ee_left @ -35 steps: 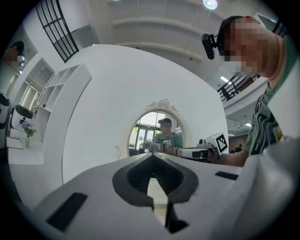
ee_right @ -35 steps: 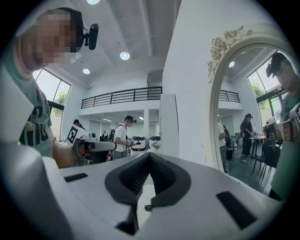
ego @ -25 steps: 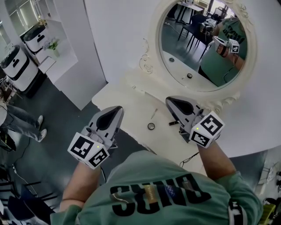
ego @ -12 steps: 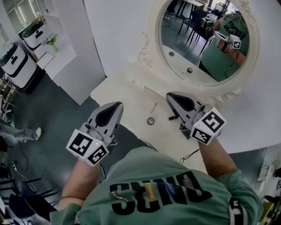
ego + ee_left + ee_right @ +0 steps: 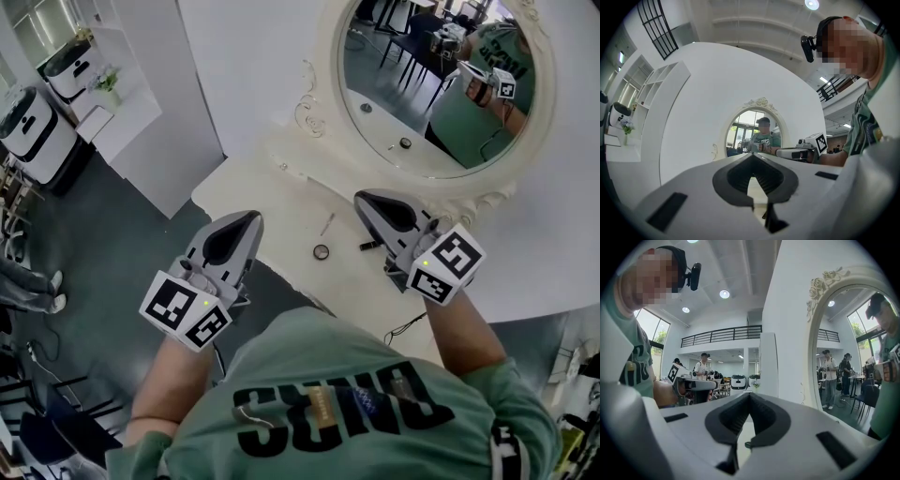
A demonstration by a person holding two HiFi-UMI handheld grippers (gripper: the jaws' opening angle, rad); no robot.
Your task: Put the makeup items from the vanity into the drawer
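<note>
Three small makeup items lie on the cream vanity top [image 5: 281, 202] below the oval mirror [image 5: 427, 84]: a thin pencil [image 5: 326, 224], a small dark ring-shaped piece [image 5: 322, 251] and a short dark tube [image 5: 368, 246]. My left gripper [image 5: 253, 217] hovers at the vanity's front left edge, shut and empty, to the left of the items. My right gripper [image 5: 359, 199] is over the vanity just right of the tube, also shut with nothing in it. In the left gripper view the jaws [image 5: 752, 157] meet at the tip; the right gripper view shows the same [image 5: 749, 397]. No drawer shows.
A white wall and the carved mirror frame [image 5: 309, 112] stand behind the vanity. A white partition [image 5: 141, 122] and dark floor [image 5: 103, 244] lie to the left. A thin cable [image 5: 403, 333] trails off the vanity's front right. Other people stand in the room behind.
Both grippers stay shut and keep almost the same places. The head view has shifted slightly, so the vanity items sit a little higher in the picture.
</note>
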